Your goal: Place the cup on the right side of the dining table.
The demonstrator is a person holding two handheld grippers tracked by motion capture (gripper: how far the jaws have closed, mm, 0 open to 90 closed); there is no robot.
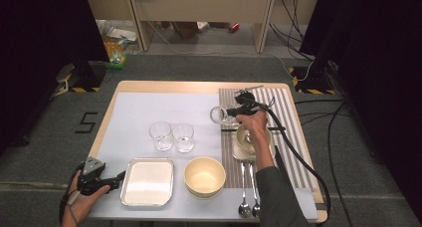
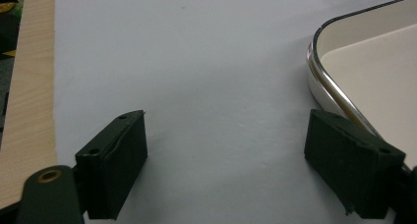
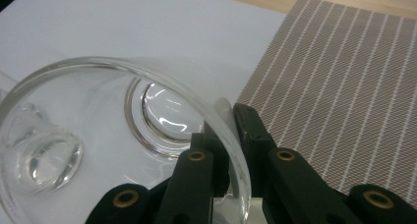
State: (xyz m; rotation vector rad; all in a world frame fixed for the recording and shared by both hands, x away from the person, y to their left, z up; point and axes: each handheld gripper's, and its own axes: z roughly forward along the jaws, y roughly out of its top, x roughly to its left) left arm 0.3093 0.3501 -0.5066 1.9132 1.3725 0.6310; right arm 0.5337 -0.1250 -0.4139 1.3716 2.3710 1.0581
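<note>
Work in hand: carrying a glass (image 1: 219, 114) by its wall, apparently toward the two glasses (image 1: 171, 136) standing on the white sheet (image 1: 139, 112).
Right gripper (image 3: 230, 135): pinched narrow on the rim of the glass, one jaw inside, one outside.
Glass, place: held off the table at the left edge of the striped mat (image 1: 278, 100), tipped on its side.
Glass, long axis: near level, mouth toward the gripper, base pointing away toward the sheet.
Key relation: standing pair lies left of and nearer the person than the held glass; must be turned base-down before setting down, well clear of the pair.
Nearer hand: right; left gripper (image 1: 117, 176) well apart, at the near left corner.
Left gripper, state: jaws spread wide, nothing between them, beside the tray (image 2: 322, 76).
High view adds: bowl (image 1: 204, 175), cup on the mat (image 1: 244, 137), spoons (image 1: 249, 207).
Right gripper view adds: the exact pinch on the rim and the thick base seen through the mouth.
</note>
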